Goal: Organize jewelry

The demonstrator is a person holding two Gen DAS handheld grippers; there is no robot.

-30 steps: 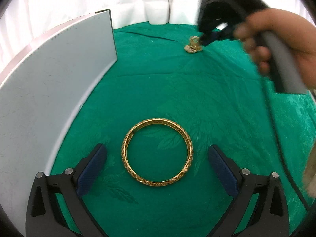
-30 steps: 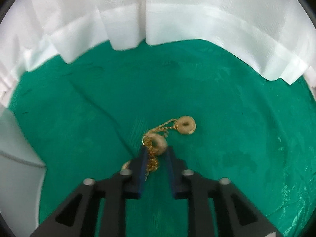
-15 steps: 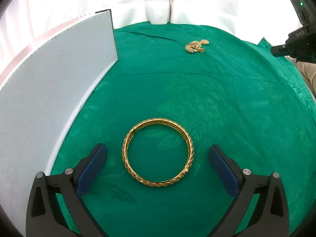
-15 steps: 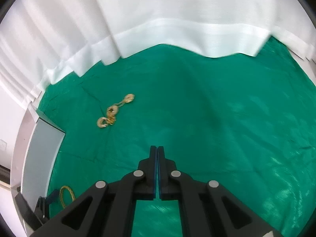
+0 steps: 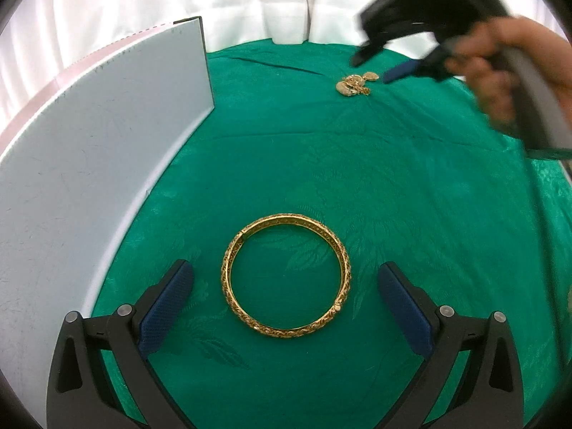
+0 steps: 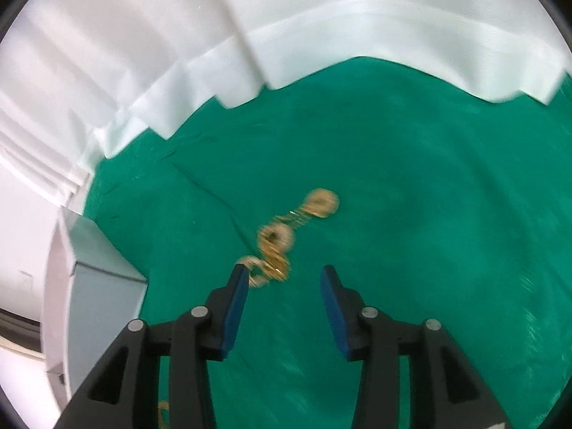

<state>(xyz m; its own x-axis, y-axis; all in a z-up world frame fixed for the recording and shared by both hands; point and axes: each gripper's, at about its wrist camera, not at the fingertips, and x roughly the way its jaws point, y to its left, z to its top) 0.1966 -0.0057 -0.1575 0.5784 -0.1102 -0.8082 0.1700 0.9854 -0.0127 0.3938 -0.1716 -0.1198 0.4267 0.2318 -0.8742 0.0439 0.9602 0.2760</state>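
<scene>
A gold filigree bangle (image 5: 286, 276) lies flat on the green cloth (image 5: 357, 164). My left gripper (image 5: 286, 286) is open, its blue pads either side of the bangle, not touching it. A gold chain with disc pendants (image 5: 355, 82) lies at the far side of the cloth. In the right wrist view the chain (image 6: 286, 239) lies just ahead of my right gripper (image 6: 284, 275), which is open and empty; its left fingertip (image 6: 239, 279) is close to the chain's near end. The right gripper also shows in the left wrist view (image 5: 379, 64), blurred.
A grey box lid or panel (image 5: 89, 164) stands upright along the left side of the cloth; it also shows in the right wrist view (image 6: 103, 286). White curtain fabric (image 6: 250, 35) hangs behind the table.
My right gripper let go of the chain, pulled away shut, then came back to the chain and opened. The left gripper and the bangle have not moved.
</scene>
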